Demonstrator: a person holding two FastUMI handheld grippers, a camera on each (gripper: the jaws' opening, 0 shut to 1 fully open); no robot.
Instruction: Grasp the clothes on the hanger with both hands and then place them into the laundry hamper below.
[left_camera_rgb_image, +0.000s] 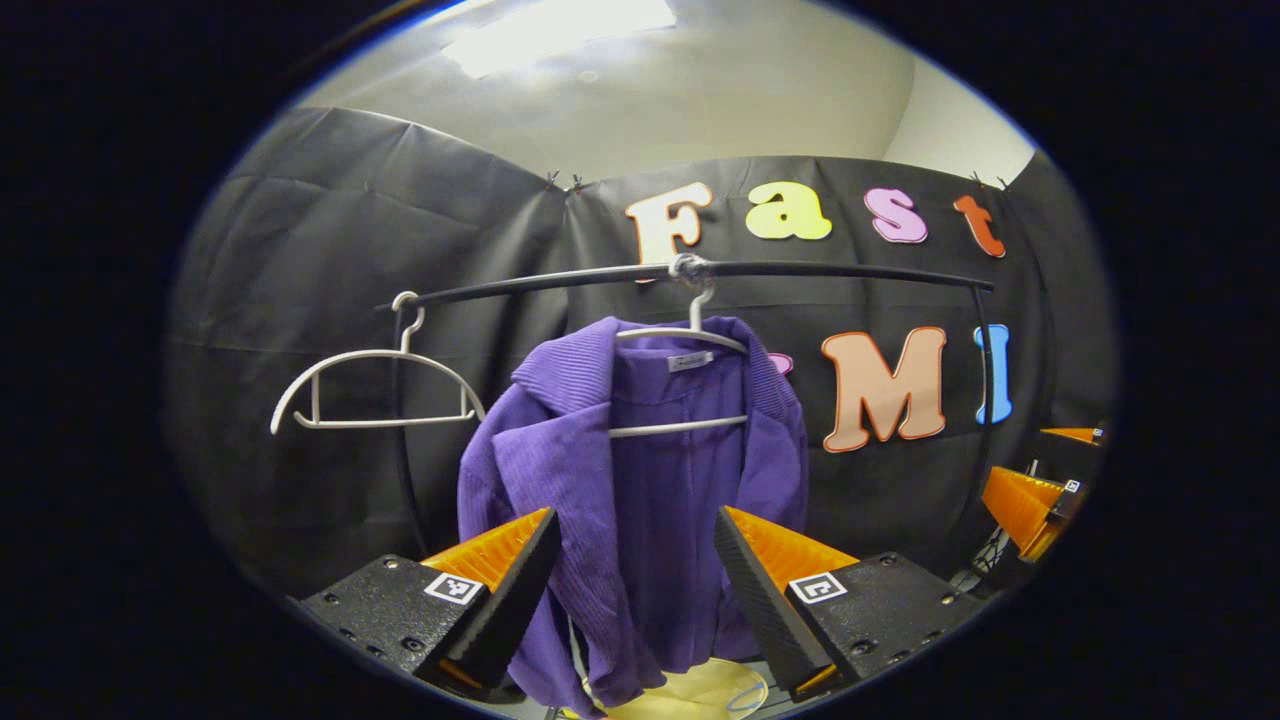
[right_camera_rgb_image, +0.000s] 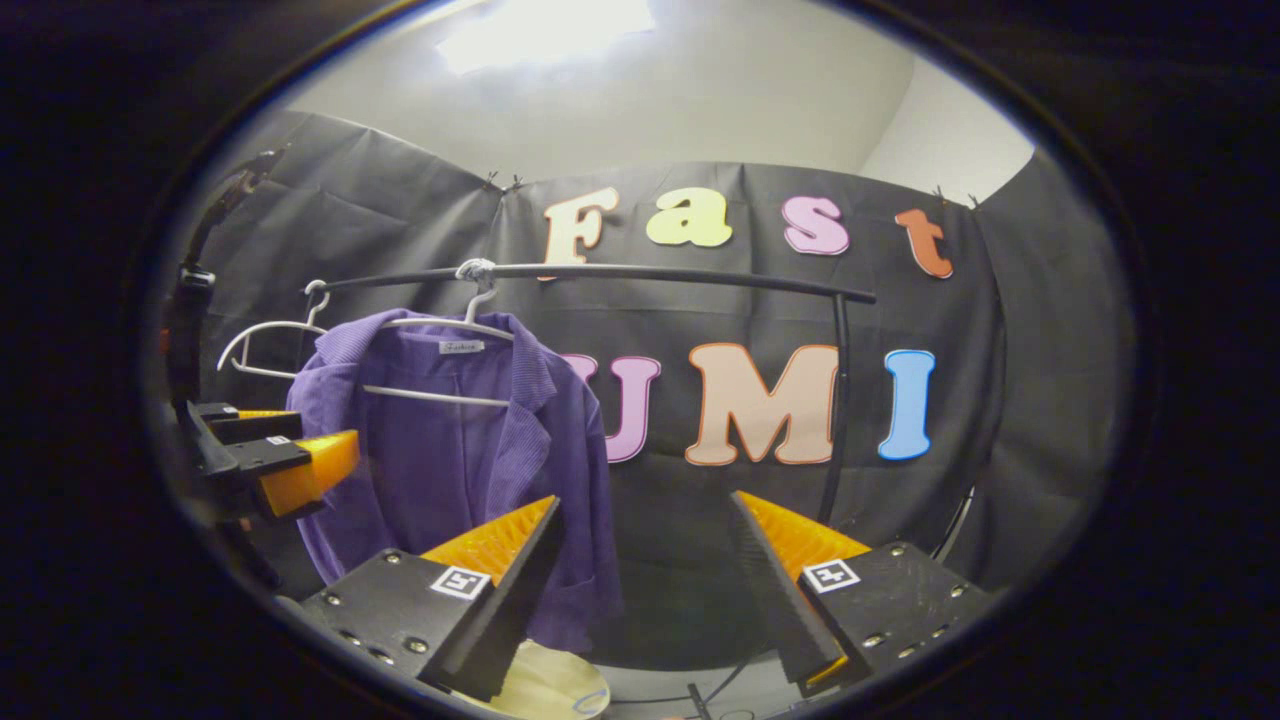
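In the left gripper view, an empty white hanger (left_camera_rgb_image: 375, 385) is seen at the left, hooked on the end of a black rail (left_camera_rgb_image: 800, 271). Next to it, near the middle, a purple jacket (left_camera_rgb_image: 640, 500) is hung on a second white hanger (left_camera_rgb_image: 690, 345), and its hook is looped over the same rail. The jacket is open at the front, with a small tag under the collar. The left gripper (left_camera_rgb_image: 635, 560) is held low in front of the jacket, with its 2 fingers spread wide apart and nothing between them; the jacket is seen through the gap but is not touched. Below the jacket's hem, a pale yellow rim (left_camera_rgb_image: 700, 690) is seen; what it belongs to cannot be told. At the far right edge, the right gripper (left_camera_rgb_image: 1035, 500) is seen, well apart from the jacket. In the right gripper view, the left gripper (right_camera_rgb_image: 270, 455) is seen at the left edge, just in front of the jacket's sleeve side. The jacket (right_camera_rgb_image: 450, 470) is hung left of the middle, with the empty hanger (right_camera_rgb_image: 265, 345) partly hidden behind it. The right gripper (right_camera_rgb_image: 645, 575) is held low with its 2 fingers wide apart, empty, and pointed at the black wall to the right of the jacket. A black upright post (right_camera_rgb_image: 838, 400) of the rail is seen further right.
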